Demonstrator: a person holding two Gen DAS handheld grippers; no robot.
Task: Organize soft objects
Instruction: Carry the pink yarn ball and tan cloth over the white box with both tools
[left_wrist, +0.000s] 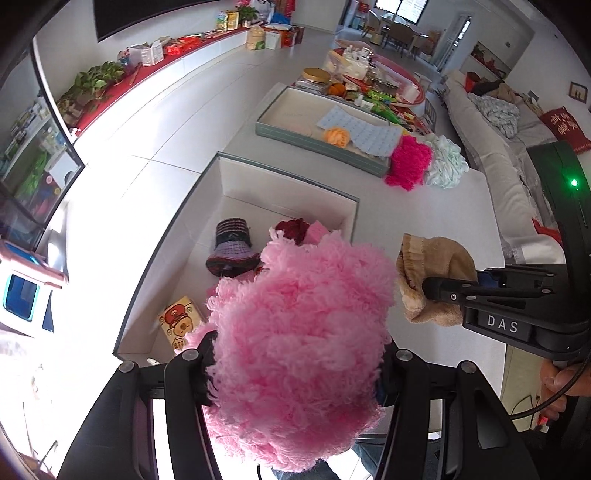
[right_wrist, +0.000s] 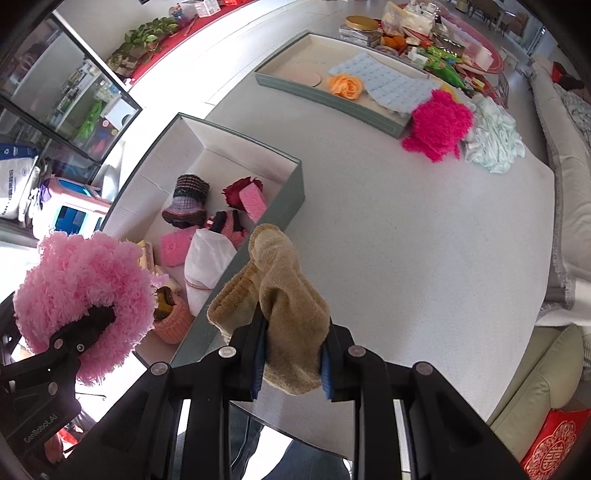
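Observation:
My left gripper (left_wrist: 295, 363) is shut on a fluffy light-pink pom-pom (left_wrist: 295, 339), held above the near end of the white storage box (left_wrist: 280, 181); it also shows in the right wrist view (right_wrist: 85, 291). My right gripper (right_wrist: 291, 354) is shut on a tan sock (right_wrist: 284, 310), held above the box's right wall (right_wrist: 258, 240); the sock shows in the left wrist view (left_wrist: 432, 277). Inside the box lie a knitted purple shoe (right_wrist: 186, 201), a dark red flower (right_wrist: 240, 192), pink sponges (right_wrist: 253, 205) and a white cloth (right_wrist: 207, 266).
A grey tray (right_wrist: 332, 99) at the far end holds an orange flower (right_wrist: 345, 85) and a blue cloth (right_wrist: 388, 86). A magenta fluffy cloth (right_wrist: 437, 125) and a pale green cloth (right_wrist: 493, 140) lie beside it. Cluttered items stand beyond. A sofa (left_wrist: 495, 155) runs along the right.

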